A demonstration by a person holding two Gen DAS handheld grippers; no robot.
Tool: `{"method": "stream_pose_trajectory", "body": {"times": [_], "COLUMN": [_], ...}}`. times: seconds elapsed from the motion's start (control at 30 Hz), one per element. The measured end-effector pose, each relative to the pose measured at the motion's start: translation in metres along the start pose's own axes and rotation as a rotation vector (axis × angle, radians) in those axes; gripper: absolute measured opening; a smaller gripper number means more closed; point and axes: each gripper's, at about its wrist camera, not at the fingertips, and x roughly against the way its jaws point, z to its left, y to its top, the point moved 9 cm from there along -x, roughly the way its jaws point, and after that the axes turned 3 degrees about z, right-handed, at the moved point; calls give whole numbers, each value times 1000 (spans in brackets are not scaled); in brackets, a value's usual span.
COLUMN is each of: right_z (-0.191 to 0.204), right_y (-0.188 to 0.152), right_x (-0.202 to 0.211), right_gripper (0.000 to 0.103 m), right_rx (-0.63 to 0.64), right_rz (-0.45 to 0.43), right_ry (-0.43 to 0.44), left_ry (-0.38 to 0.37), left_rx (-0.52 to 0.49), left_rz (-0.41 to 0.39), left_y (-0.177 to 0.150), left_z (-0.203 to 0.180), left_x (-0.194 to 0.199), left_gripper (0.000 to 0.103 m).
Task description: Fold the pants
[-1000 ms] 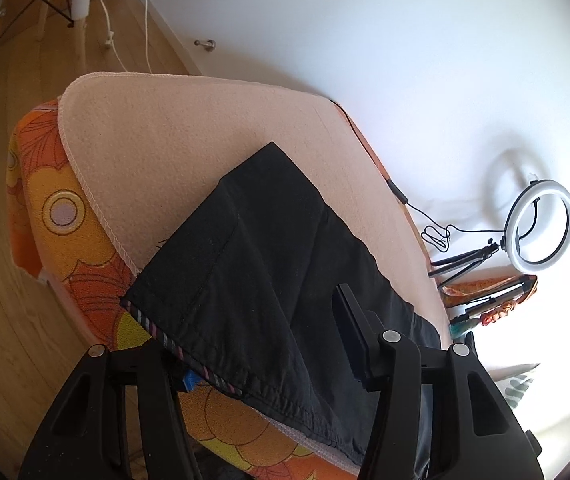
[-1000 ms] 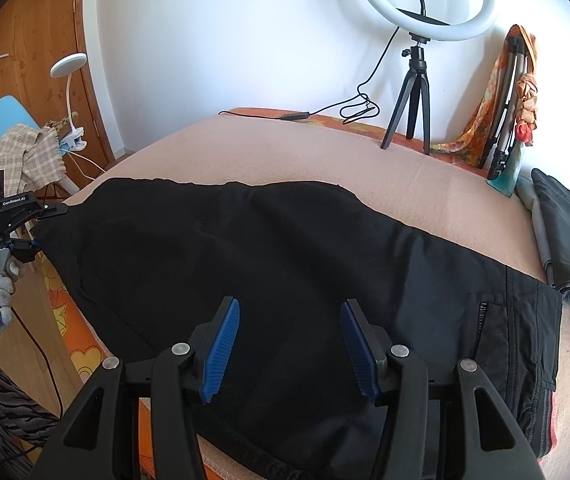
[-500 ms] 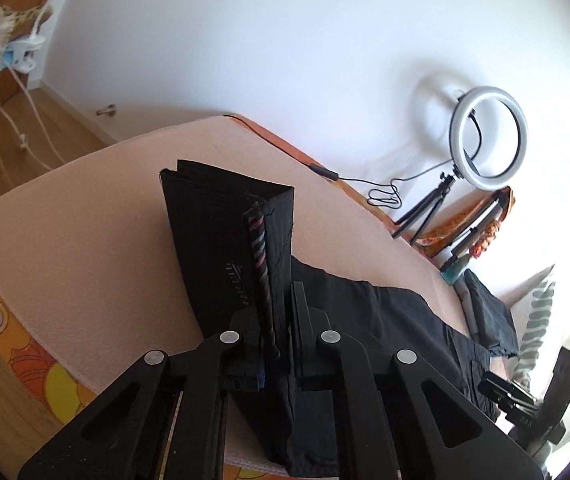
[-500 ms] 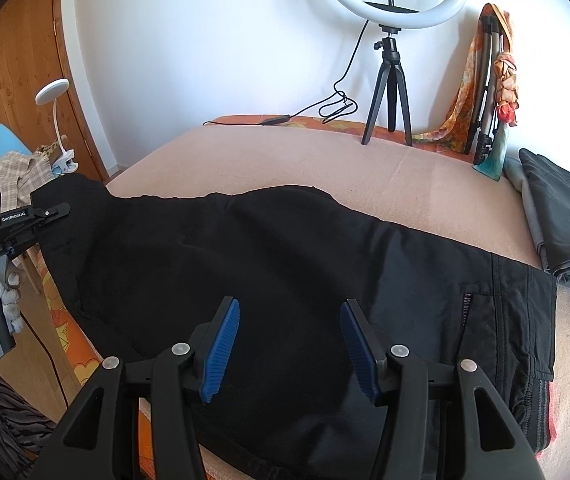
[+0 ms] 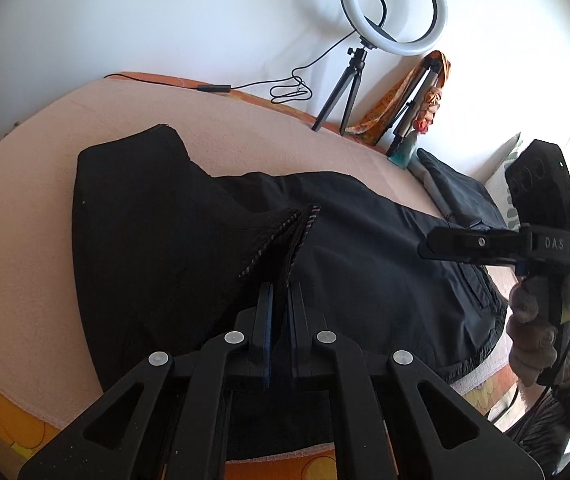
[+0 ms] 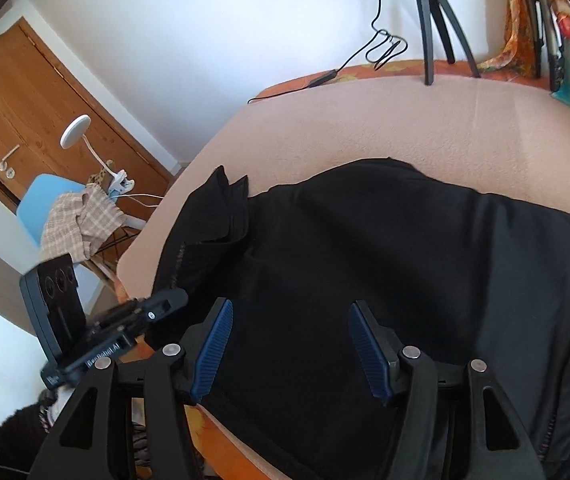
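We look across a bed (image 5: 25,240) covered in a peach blanket, an orange flowered sheet under it, with a ring light (image 5: 395,8) on a tripod against the white wall and a wooden door (image 6: 25,120) off to one side. The black pants (image 5: 365,248) lie across the blanket. Our left gripper (image 5: 281,300) is clamped tight on the striped hem, which a second ago lay flat at the edge and is now carried over the legs. Our right gripper (image 6: 291,344) hovers above the cloth, its jaws opening wider than before, nothing between them.

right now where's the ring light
In the left wrist view the ring light is at the top, right of centre, on a small black tripod at the bed's far edge by the white wall.
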Motion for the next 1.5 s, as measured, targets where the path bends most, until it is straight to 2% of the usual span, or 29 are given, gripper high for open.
{"method": "stream_pose_trajectory", "body": {"times": [0.07,0.2,0.27,0.4,0.47,0.57,0.6,0.63,0.67,0.7,0.73,0.8,0.87,0.9,0.93,1.03,1.13,1.3,1.4,1.47,1.5], "right_z": [2,13,22,46,55,55,54,55,56,56,56,59,60,60,58,50,45,35,37,35,32], "right_y": [12,26,29,26,21,13,10,8,6,6,4,2,2,2,2,-1,-9,-16,-12,-6,-2], "right_x": [-23,-59,-71,-79,-82,-96,-101,-107,-110,-112,-112,-106,-89,-81,-75,-73,-75,-78,-77,-72,-69], "right_gripper": [64,64,62,51,48,48,44,35,29,20,6,1,0,0,0,0,0,0,0,8,24], "right_rx": [-42,-104,-87,-43,-23,-41,-41,-36,-33,-35,-42,-53,-38,-37,-40,-37,-44,-71,-56,-46,-52], "right_rz": [40,101,111,155,186,249,264,276,278,272,271,256,225,209,198,195,212,223,214,188,176], "right_ry": [45,141,128,154,162,134,118,107,97,86,88,108,115,124,123,90,69,43,37,25,23], "left_ry": [5,111,160,281,305,302,298,290,278,269,260,244,247,249,253,253,200,164,113,94,93], "left_rx": [-37,-194,-254,-397,-433,-429,-424,-420,-416,-414,-413,-419,-441,-455,-466,-455,-411,-487,-423,-406,-403], "left_rz": [39,38,28,-5,-15,-5,-6,-5,-7,-15,-25,-45,-65,-74,-77,-29,22,109,135,135,130], "left_y": [-8,-16,-19,-27,-31,-36,-37,-38,-38,-37,-36,-32,-30,-30,-29,-28,-28,-34,-32,-32,-33], "left_z": [-5,-18,-20,-19,-19,-16,-15,-15,-16,-17,-20,-27,-32,-34,-35,-30,-28,-43,-39,-40,-40], "left_x": [-2,2,4,11,13,13,14,15,18,21,25,30,35,38,38,27,17,-2,-9,-8,-7], "left_gripper": [12,18,25,26,26,26,26,26,26,26,26,26,35,47,54,55,55,55,55,55,55]}}
